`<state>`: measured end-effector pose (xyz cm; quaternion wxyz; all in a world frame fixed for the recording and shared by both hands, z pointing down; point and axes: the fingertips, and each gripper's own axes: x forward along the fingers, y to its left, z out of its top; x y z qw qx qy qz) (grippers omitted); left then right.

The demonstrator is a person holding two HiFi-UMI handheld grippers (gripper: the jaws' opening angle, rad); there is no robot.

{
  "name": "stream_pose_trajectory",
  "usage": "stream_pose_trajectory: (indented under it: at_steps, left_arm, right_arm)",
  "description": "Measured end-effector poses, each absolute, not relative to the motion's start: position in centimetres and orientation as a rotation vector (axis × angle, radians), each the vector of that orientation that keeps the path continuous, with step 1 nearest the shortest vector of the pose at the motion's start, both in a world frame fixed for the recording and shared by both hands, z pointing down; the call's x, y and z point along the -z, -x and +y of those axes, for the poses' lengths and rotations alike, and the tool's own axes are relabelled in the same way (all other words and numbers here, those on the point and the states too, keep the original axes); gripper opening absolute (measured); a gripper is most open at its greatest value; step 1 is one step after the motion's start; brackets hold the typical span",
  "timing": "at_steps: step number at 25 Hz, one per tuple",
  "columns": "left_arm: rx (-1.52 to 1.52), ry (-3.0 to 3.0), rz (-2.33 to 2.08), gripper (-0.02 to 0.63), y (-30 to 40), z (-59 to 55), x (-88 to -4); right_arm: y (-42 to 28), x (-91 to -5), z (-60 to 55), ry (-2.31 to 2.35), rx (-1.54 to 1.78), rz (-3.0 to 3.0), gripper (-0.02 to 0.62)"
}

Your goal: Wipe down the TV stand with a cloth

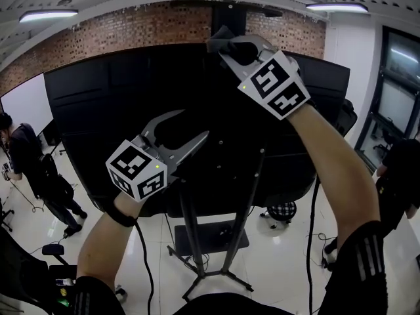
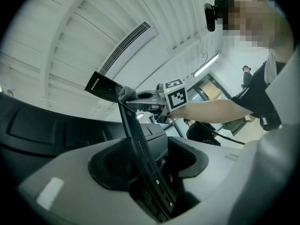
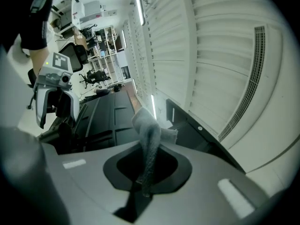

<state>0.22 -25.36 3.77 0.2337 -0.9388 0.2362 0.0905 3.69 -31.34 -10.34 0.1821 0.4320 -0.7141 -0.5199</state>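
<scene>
While the raised right claw [image 1: 230, 44] pinches the cloth [image 3: 149, 130], the lower left claw [image 1: 193, 125] gapes.

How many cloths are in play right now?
1. A grey cloth is pinched in the right tool, up at the black panel's top edge. The left tool is open astride a black stand bar, holding no cloth. More may lie out of view.

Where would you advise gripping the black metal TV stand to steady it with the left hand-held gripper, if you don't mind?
Probably the slim black upright bar, approached from the person's side: it is narrow and flat, and runs between the open left hand-held gripper's jaws, while the right hand-held gripper holds the grey cloth.
</scene>
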Motion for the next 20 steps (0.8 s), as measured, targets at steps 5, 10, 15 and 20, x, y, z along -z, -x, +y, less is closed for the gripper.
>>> stream_pose_trajectory:
  at_steps: [5,10,15,20]
  left_arm:
    - [-0.253,2.588,0.634,0.270,-0.2,-24.7,-4.8]
    - [-0.187,2.574,0.599,0.270,-0.7,-22.7,-6.0]
    - [-0.188,2.571,0.572,0.272,-1.1,-21.4,-7.5]
    - [-0.183,2.585,0.568,0.272,-1.3,-20.6,-9.1]
  right_arm:
    - [-3.8,6.6,-31.4,-1.190,1.474,-1.952,0.023]
    - [-4.3,2.6,-31.6,-1.169,1.438,-1.897,0.023]
    - [-4.3,-1.5,-31.9,-1.124,1.421,-1.813,0.023]
    - [-4.2,-4.7,-32.2,-1.102,1.408,-1.751,0.023]
